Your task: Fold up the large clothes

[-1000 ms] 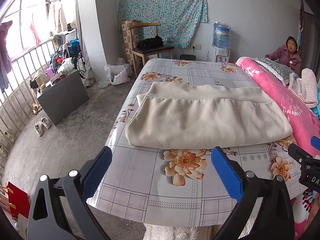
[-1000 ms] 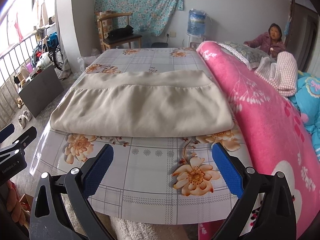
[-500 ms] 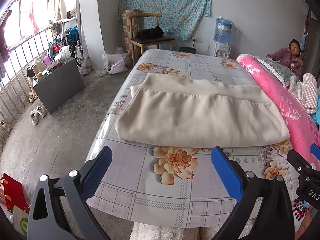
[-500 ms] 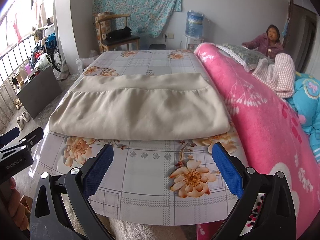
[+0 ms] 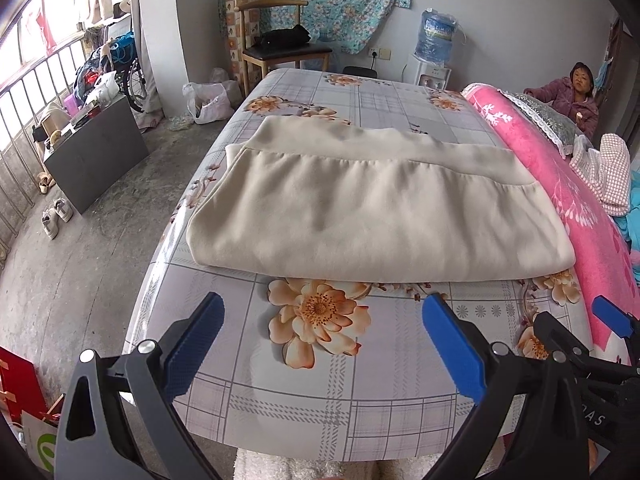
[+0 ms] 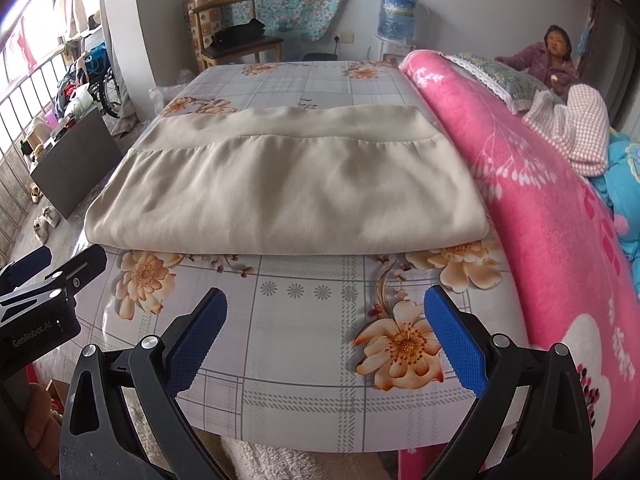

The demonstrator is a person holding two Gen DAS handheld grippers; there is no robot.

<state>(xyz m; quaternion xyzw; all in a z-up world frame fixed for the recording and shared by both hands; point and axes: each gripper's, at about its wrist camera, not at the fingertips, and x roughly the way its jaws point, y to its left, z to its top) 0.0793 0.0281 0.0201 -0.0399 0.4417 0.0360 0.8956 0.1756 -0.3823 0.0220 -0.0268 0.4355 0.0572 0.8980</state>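
your left gripper (image 5: 320, 332) hangs over the near edge of the table (image 5: 304, 412), its blue pads (image 5: 192, 344) spread wide with nothing between them, only a printed flower on the cloth showing in the gap. your right gripper (image 6: 324, 328) sits the same way just beside it, pads (image 6: 454, 340) wide apart and empty, above the near right part of the table (image 6: 304, 412). each gripper shows at the edge of the other's view: the right one (image 5: 600, 344) low on the right side of the left camera, the left one (image 6: 44, 296) low on the left side of the right camera. the cream garment (image 5: 372, 208) lies folded flat across the middle of the table, a smooth wide rectangle with a gathered band along its far edge; its near fold runs crosswise, ahead of both grippers and apart from them. in the right view the garment (image 6: 288, 184) reaches almost to the pink blanket (image 6: 552, 216) that runs along the table's right side. a checked cloth (image 6: 576, 128) rests on top of that blanket farther back. a person (image 6: 552, 60) in a purple top sits beyond it near the wall. a chair (image 5: 276, 48) with a dark bag on its seat stands past the far end of the table, and a water dispenser (image 5: 434, 52) stands to its right.
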